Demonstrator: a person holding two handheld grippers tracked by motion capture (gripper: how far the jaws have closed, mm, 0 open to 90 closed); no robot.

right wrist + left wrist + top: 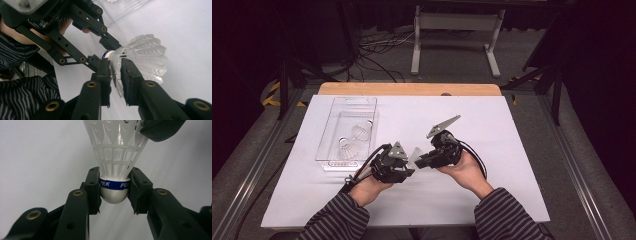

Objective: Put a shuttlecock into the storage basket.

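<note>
Pinching the shuttlecock (115, 157) by its rounded cork, the left gripper (114, 192) has both jaws pressed against the white base, one on each side. A blue band around the cork carries white letters reading "PEAK" or close to it; the word is partly hidden by the jaws and repeats round the band. The right gripper (115, 75) has its jaws closed on the edge of the white plastic skirt. In the high view both grippers, left (404, 167) and right (422, 160), meet above the near middle of the white table (492, 150), the shuttlecock held between them. A clear tray (337, 117) at far left holds two more shuttlecocks (354, 140).
</note>
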